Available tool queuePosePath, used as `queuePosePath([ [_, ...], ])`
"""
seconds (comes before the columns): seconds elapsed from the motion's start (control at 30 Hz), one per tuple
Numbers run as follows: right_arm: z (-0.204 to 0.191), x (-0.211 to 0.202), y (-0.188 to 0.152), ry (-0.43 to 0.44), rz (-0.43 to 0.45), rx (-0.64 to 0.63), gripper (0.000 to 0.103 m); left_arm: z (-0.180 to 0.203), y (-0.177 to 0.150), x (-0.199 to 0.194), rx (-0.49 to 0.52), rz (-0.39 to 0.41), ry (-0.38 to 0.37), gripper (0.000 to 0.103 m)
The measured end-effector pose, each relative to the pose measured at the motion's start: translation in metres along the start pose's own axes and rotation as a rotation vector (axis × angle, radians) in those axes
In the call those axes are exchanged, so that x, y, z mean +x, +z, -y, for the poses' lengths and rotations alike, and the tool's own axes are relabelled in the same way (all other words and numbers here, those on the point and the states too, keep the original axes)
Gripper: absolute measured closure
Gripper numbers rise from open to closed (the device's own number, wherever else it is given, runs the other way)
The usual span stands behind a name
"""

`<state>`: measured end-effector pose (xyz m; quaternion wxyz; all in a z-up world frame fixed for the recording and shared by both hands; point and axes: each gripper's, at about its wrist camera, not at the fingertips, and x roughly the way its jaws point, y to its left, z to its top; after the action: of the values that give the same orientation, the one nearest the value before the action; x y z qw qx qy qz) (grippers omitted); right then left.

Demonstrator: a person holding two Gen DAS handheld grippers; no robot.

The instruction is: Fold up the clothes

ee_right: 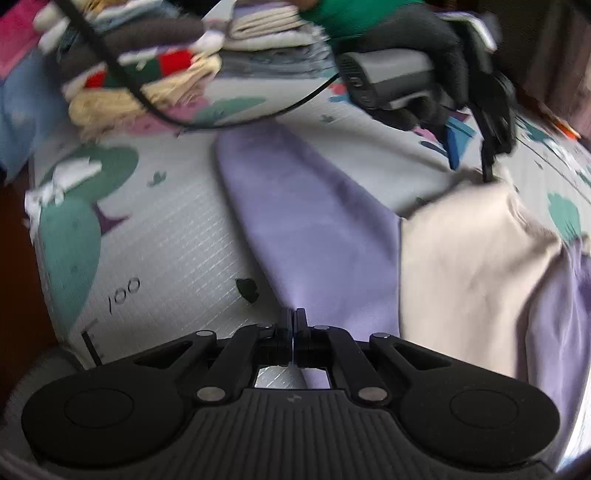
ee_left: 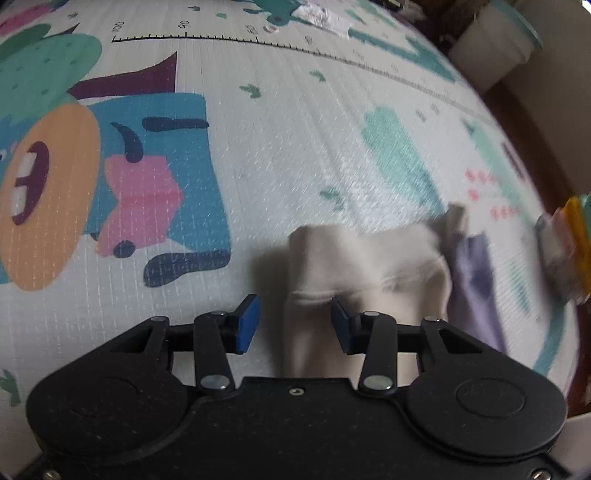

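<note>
A beige cloth (ee_left: 369, 258) lies rumpled on the printed play mat (ee_left: 288, 140), over part of a lilac cloth (ee_left: 472, 273). My left gripper (ee_left: 293, 314) is open just above the beige cloth's near edge. That edge runs between its blue pads (ee_left: 247, 321), which do not press on it. In the right wrist view the lilac cloth (ee_right: 314, 206) stretches away across the mat and narrows to a point at my right gripper (ee_right: 294, 314), which is shut on it. The beige cloth (ee_right: 472, 258) lies to the right, with the left gripper (ee_right: 471, 162), held by a gloved hand (ee_right: 424, 33), at its far corner.
A pile of folded clothes (ee_right: 266, 26) and a fringed red-and-green scarf (ee_right: 147, 81) sit at the mat's far side. A black cable (ee_right: 221, 122) trails over the mat there. A white container (ee_left: 495, 48) stands off the mat's edge, with coloured items (ee_left: 569, 240) at the right.
</note>
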<state>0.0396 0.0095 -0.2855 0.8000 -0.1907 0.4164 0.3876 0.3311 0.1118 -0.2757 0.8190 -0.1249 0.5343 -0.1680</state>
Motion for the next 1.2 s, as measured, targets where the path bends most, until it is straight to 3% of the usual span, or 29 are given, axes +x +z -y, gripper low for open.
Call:
queuePosePath([
  [0.13, 0.006, -0.003, -0.002, 0.013, 0.025, 0.047, 0.101, -0.006, 0.004, -0.009, -0.019, 0.037, -0.043, 0.061],
  [0.27, 0.008, -0.003, -0.002, 0.020, 0.032, 0.065, 0.101, 0.001, 0.003, -0.001, 0.015, 0.014, -0.056, 0.053],
  [0.33, 0.009, -0.002, -0.003, 0.021, 0.032, 0.070, 0.101, 0.014, -0.001, 0.008, 0.145, 0.006, 0.089, 0.053],
  [0.37, 0.009, -0.001, -0.004, 0.022, 0.029, 0.069, 0.101, 0.019, -0.003, 0.011, 0.195, 0.004, 0.144, 0.064],
  [0.4, 0.009, 0.001, -0.004, 0.023, 0.025, 0.069, 0.101, 0.018, -0.003, 0.012, 0.205, 0.009, 0.157, 0.063],
  [0.63, 0.009, 0.002, -0.009, 0.016, 0.025, 0.073, 0.101, -0.014, -0.001, 0.003, 0.000, 0.034, 0.023, 0.064],
  [0.83, 0.002, 0.004, -0.008, -0.037, 0.021, 0.042, 0.101, -0.008, 0.003, 0.007, -0.013, 0.033, 0.005, 0.064],
  [0.9, -0.001, 0.008, -0.007, -0.076, 0.004, 0.013, 0.100, -0.001, 0.004, 0.009, 0.030, 0.025, 0.022, 0.081],
  [0.97, -0.003, 0.012, -0.007, -0.090, -0.012, -0.005, 0.100, 0.005, 0.005, 0.009, 0.059, 0.028, 0.039, 0.090],
  [1.07, 0.003, 0.011, -0.010, -0.036, -0.020, 0.035, 0.101, 0.011, 0.005, 0.005, 0.062, 0.039, 0.062, 0.093],
  [1.2, 0.011, -0.004, -0.012, -0.032, 0.045, 0.091, 0.101, 0.022, 0.005, -0.003, 0.041, 0.047, 0.101, 0.094],
])
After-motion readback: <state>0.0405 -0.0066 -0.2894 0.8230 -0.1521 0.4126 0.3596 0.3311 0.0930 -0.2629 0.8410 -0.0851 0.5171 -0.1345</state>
